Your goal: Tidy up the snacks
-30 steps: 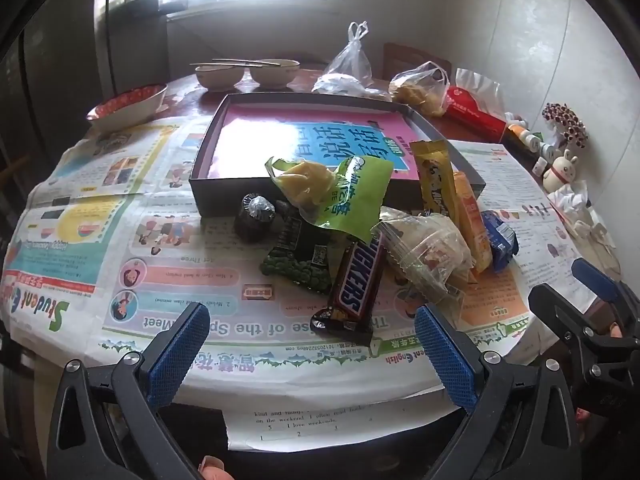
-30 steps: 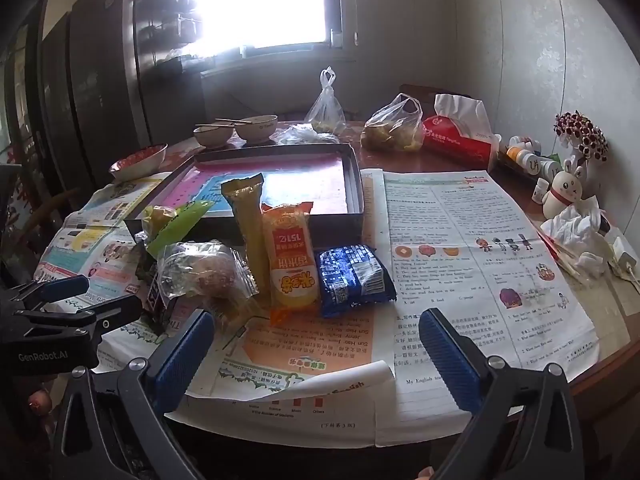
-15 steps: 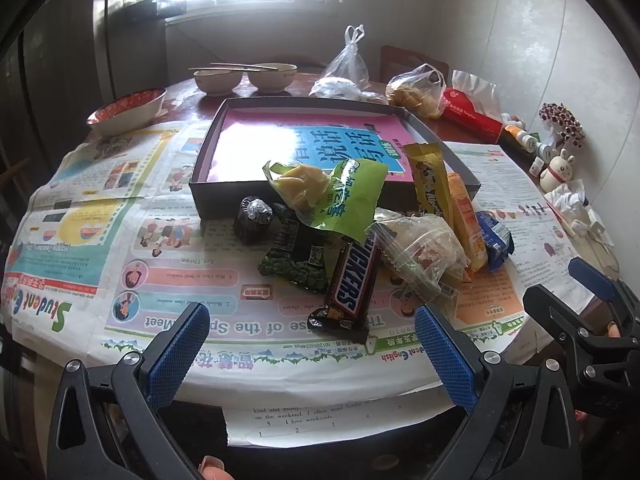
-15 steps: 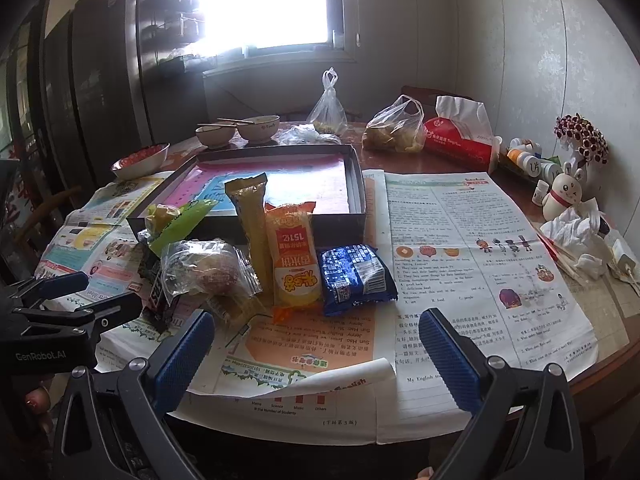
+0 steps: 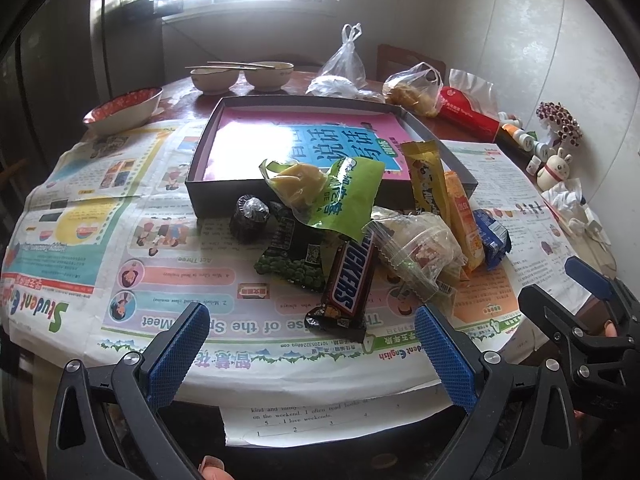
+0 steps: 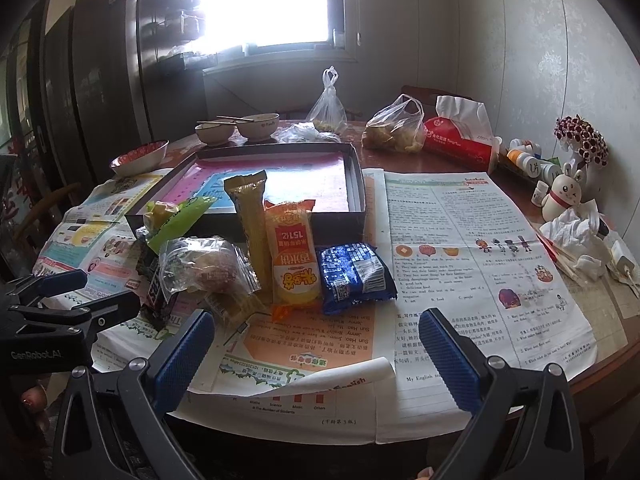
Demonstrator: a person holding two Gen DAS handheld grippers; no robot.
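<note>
A pile of snacks lies on the newspaper in front of a shallow dark box with a pink and blue sheet inside. The pile holds a Snickers bar, a green bag, a dark green packet, a round dark sweet, a clear-wrapped bun, a yellow bar, an orange packet and a blue packet. My left gripper is open and empty, short of the Snickers. My right gripper is open and empty, short of the orange and blue packets.
Newspapers cover the round table. At the back stand two bowls with chopsticks, a red bowl, plastic bags and a red tissue pack. Figurines, bottles and crumpled tissue line the right edge by the wall.
Both cameras have drifted slightly; the views shifted a little and the pile sits marginally lower in frame. No snack has moved and both grippers stay open.
</note>
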